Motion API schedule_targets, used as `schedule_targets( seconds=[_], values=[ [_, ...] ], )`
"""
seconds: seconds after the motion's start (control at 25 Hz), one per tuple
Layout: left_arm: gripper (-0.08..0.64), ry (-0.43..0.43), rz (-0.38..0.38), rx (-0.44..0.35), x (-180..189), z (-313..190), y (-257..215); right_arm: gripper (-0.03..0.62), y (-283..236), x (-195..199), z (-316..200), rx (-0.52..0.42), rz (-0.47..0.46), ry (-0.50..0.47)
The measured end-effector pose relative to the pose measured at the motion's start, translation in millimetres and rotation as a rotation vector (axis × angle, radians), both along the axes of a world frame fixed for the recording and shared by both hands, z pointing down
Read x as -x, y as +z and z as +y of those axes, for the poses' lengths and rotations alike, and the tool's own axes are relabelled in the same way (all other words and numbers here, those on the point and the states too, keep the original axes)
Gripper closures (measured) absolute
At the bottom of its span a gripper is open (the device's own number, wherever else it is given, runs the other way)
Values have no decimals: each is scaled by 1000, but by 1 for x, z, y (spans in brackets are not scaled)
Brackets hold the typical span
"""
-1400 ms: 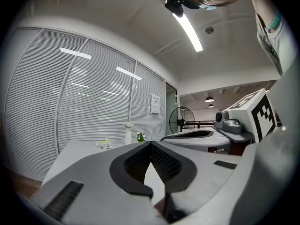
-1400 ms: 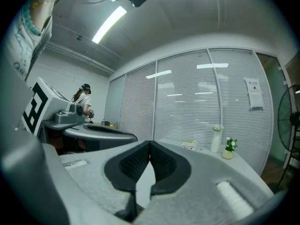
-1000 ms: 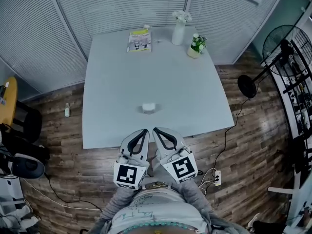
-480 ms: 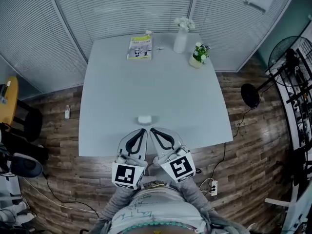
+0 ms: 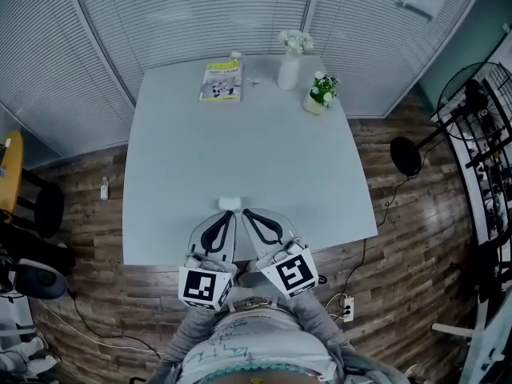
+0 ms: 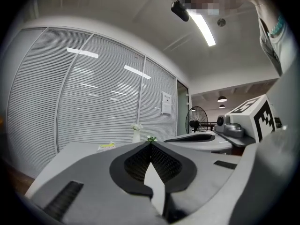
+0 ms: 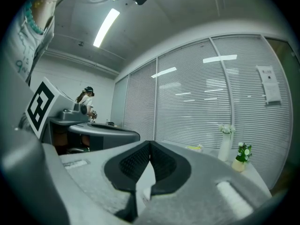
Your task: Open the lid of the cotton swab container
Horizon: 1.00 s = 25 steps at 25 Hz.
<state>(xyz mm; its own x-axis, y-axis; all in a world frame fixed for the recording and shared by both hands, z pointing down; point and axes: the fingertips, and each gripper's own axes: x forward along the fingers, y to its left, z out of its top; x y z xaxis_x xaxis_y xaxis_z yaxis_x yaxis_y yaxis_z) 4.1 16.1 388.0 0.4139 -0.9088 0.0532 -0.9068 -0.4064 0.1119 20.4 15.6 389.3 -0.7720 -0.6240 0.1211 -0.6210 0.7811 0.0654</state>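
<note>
Both closed on nothing: left tongs (image 5: 232, 214) and right tongs (image 5: 245, 212) sit just short of the cotton swab container (image 5: 229, 203); far beyond it, a vase (image 5: 289, 72) holds white flowers (image 5: 294, 40).

White container (image 5: 229, 203), pale grey table (image 5: 240, 142)

desk (image 5: 240, 150): smooth, matt, pale | floor (image 5: 416, 230): wood-look planks, slight sheen | left gripper (image 5: 231, 214), right gripper (image 5: 246, 213): matt grey plastic, black ribbed pads (image 6: 164, 163) | cotton swab container (image 5: 229, 203): white, probably plastic | vase (image 5: 289, 70): glossy white
</note>
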Motion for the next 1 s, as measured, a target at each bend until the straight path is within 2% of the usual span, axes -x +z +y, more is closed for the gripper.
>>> schedule_targets(
  seconds=[0.28, 0.72, 1.0],
  values=[
    [561, 52, 8, 9, 13, -22, -1, 591, 0, 8, -21, 0, 5, 55],
    [561, 127, 18, 3, 50, -55, 2, 591, 5, 42, -52, 7, 35, 102],
    [561, 185, 13, 19, 73, -69, 17, 591, 17, 62, -66, 19, 82, 131]
  ],
)
